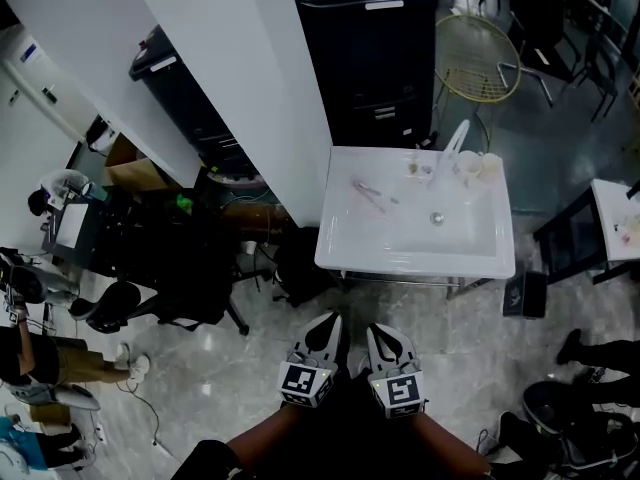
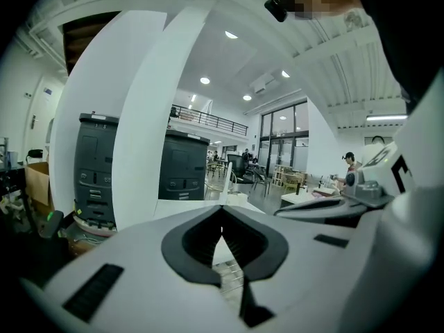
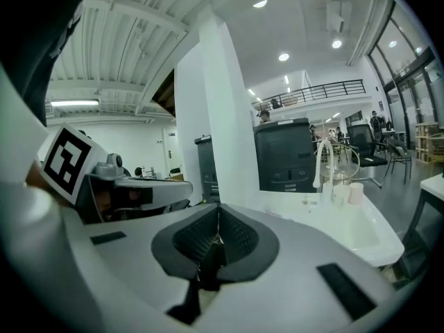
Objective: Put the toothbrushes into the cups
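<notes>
Your left gripper (image 1: 332,324) and right gripper (image 1: 377,332) are both pressed together, empty, well short of the sink (image 1: 400,261). Toothbrushes (image 1: 370,196) lie toward its left edge; cups (image 1: 470,168) stand at its far right corner. Approach, spread one gripper, and take a single handle crosswise.

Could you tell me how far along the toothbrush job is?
Nothing looks done: the toothbrushes lie in the sink, apart from the cups. Nothing is in hand: left claw and right claw are shut and empty, short of the sink. Every step remains.
</notes>
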